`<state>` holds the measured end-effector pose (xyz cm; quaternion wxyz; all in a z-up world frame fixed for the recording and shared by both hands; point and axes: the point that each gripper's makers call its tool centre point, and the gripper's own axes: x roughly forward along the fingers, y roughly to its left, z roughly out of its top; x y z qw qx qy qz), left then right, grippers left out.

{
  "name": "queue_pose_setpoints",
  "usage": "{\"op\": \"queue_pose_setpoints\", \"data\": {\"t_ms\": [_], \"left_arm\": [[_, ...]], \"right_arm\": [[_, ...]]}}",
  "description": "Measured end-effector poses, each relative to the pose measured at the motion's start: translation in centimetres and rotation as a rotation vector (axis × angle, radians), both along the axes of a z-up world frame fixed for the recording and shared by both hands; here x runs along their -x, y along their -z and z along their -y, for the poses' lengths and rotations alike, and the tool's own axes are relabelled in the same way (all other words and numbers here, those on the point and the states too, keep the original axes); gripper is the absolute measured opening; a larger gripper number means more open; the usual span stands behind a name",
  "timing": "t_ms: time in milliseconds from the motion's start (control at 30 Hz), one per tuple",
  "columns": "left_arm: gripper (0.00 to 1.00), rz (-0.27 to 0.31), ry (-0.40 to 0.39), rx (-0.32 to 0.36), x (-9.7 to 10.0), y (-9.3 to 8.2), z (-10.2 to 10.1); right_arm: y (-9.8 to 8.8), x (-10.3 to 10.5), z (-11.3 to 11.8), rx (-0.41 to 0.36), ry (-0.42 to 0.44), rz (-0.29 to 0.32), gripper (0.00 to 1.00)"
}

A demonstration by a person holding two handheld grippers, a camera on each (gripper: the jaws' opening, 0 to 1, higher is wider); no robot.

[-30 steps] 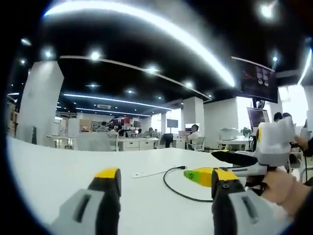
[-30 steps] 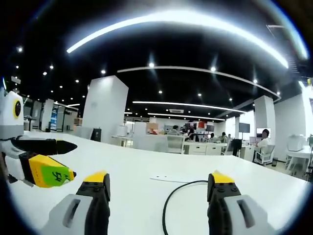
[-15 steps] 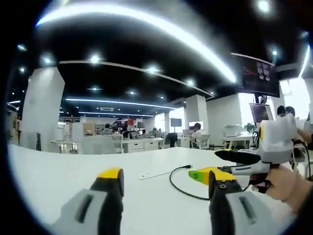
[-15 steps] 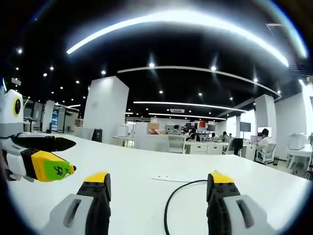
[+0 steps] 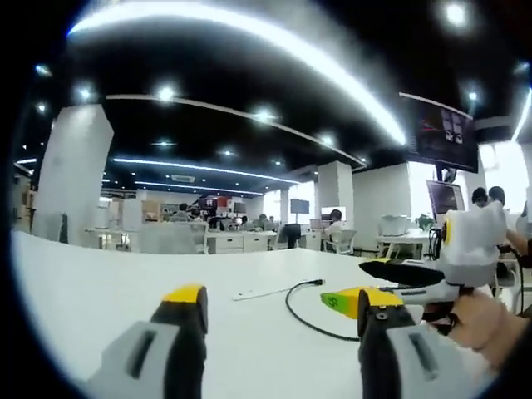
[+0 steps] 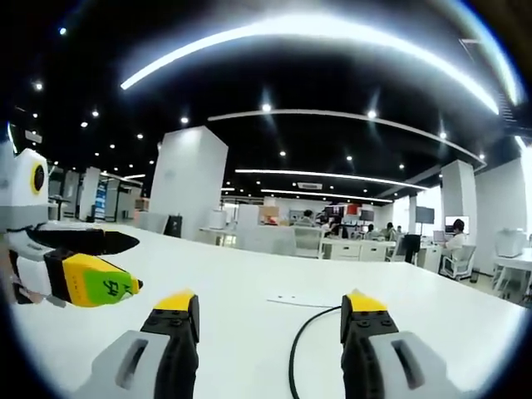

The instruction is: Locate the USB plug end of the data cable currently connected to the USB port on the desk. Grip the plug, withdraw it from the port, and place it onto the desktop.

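Note:
A black data cable point(image 5: 297, 314) loops across the white desk point(image 5: 91, 291). Its plug end point(image 5: 316, 283) lies at the tip of a flat white port strip point(image 5: 252, 293); whether it is seated is too small to tell. My left gripper point(image 5: 281, 312) hovers low over the desk, open, with nothing between its jaws and the cable ahead of it. The right gripper point(image 5: 391, 283), held in a hand point(image 5: 480, 320), comes in from the right, close to the cable loop. In the right gripper view, my right gripper point(image 6: 272, 309) is open, with the cable point(image 6: 298, 353) and strip point(image 6: 298, 300) ahead and the left gripper point(image 6: 83, 264) at the left.
The broad white desk runs to a far edge. Beyond it is an open office with white pillars point(image 5: 71, 179), desks, chairs and seated people point(image 5: 331, 223). A dark screen point(image 5: 439, 131) hangs at the upper right. Ceiling light strips run overhead.
Both views have shifted slightly with the hands. The right gripper's jaws have drawn a little closer together but stay open. Cable and strip lie as before.

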<state>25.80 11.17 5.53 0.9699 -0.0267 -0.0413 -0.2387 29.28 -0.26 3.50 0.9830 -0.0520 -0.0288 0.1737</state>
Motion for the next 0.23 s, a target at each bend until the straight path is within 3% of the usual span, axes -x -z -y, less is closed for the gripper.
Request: {"op": "queue_pose_setpoints", "data": {"t_ms": [233], "left_arm": [[0.73, 0.011, -0.026, -0.033, -0.02, 0.0, -0.49]], "right_arm": [[-0.06, -0.05, 0.36, -0.001, 0.013, 0.002, 0.7]]}}
